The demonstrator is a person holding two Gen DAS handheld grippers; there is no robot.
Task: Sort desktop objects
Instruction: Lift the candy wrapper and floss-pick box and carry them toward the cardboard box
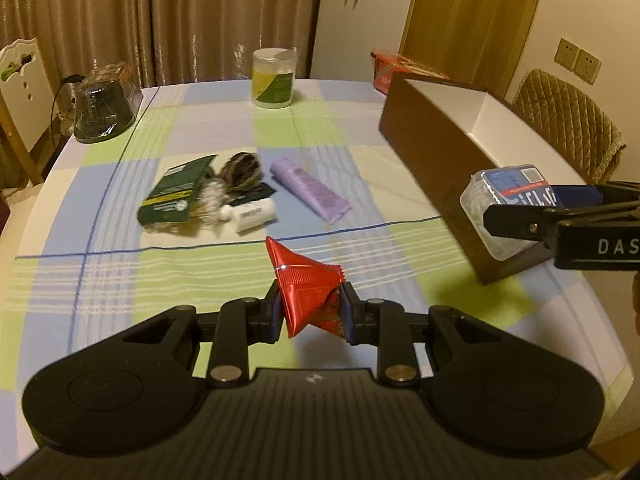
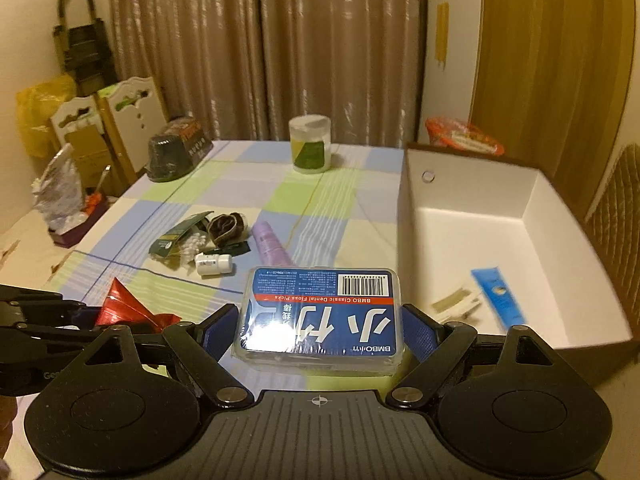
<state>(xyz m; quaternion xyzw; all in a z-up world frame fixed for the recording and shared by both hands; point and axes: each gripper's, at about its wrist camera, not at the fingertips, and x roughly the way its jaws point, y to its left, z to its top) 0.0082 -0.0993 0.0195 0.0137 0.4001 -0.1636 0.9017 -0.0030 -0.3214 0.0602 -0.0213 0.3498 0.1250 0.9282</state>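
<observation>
My left gripper [image 1: 310, 306] is shut on a crumpled red foil packet [image 1: 306, 284], held above the checked tablecloth. In the right wrist view that red foil packet [image 2: 120, 306] shows at the lower left. My right gripper [image 2: 320, 330] is shut on a blue floss-pick box [image 2: 324, 312] wrapped in clear plastic, just left of the brown cardboard box [image 2: 404, 216]. From the left wrist view the floss-pick box [image 1: 504, 200] hangs against the brown box's [image 1: 432, 148] near wall. Inside the box lie a blue tube [image 2: 498, 296] and a small pale item [image 2: 456, 304].
Mid-table lies a pile: a green packet [image 1: 176, 196], cotton swabs [image 1: 210, 204], a dark hair tie [image 1: 242, 170], a white bottle [image 1: 252, 212] and a purple tube [image 1: 310, 190]. A clear jar [image 1: 274, 78] and a dark container [image 1: 106, 102] stand at the far edge. Chairs flank the table.
</observation>
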